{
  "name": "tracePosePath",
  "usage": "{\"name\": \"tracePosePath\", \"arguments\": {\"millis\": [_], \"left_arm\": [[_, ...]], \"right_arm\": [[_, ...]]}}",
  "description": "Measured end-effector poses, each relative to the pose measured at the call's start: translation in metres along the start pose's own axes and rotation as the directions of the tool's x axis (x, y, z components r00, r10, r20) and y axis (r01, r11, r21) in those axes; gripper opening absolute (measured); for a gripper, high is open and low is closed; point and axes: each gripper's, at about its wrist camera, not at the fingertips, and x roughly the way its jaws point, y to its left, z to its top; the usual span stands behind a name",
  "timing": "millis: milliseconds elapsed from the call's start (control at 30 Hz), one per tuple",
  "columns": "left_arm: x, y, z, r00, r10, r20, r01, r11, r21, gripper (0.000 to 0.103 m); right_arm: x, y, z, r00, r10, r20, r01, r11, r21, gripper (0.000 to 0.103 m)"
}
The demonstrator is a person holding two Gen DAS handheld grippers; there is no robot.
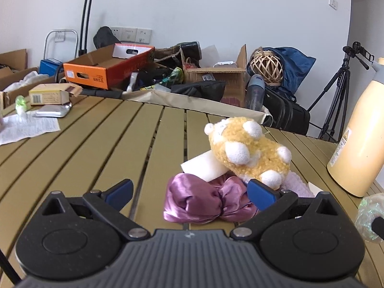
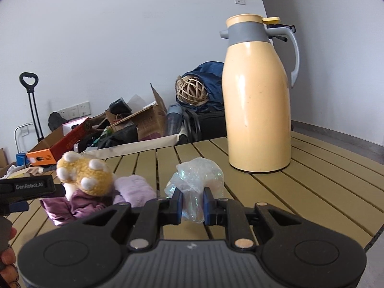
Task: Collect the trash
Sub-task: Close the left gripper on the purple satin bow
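Note:
My right gripper (image 2: 192, 202) is shut on a crumpled clear plastic wrapper (image 2: 196, 180), held just above the slatted table (image 2: 276, 192); the wrapper also shows at the right edge of the left wrist view (image 1: 368, 216). My left gripper (image 1: 189, 193) is open, low over the table, its fingers either side of a purple satin cloth (image 1: 204, 201). A yellow plush toy (image 1: 249, 151) lies on a white block (image 1: 206, 165) and the cloth. More trash lies at the far left: a printed paper sheet (image 1: 26, 128), a silver foil pack (image 1: 51, 111), and an open cardboard box (image 1: 52, 93).
A tall yellow thermos (image 2: 258, 100) stands on the table right of the wrapper, also in the left wrist view (image 1: 360, 132). A pale lilac towel (image 2: 136, 188) lies beside the plush toy (image 2: 84, 175). Boxes, bags and a tripod (image 1: 340, 91) clutter the floor beyond the table.

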Motion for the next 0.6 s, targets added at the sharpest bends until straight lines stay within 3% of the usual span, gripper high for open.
{"name": "tracePosePath", "arguments": {"millis": [233,467,600], "left_arm": [[0.021,0.0,-0.001,0.994,-0.077,-0.078,0.076,0.997,-0.015,0.103],[0.037,-0.003,-0.003,0.988,-0.065,-0.143,0.066,0.998,0.002,0.1],[0.039,-0.002,-0.003,0.985,-0.084,-0.15,0.085,0.996,0.006,0.087]], "right_arm": [[0.0,0.008,-0.002,1.0,0.003,-0.005,-0.003,1.0,-0.023,0.016],[0.002,0.009,-0.003,1.0,0.003,-0.01,-0.003,1.0,-0.027,0.016],[0.004,0.009,-0.004,1.0,-0.001,-0.015,0.0,0.999,-0.034,0.016]]}}
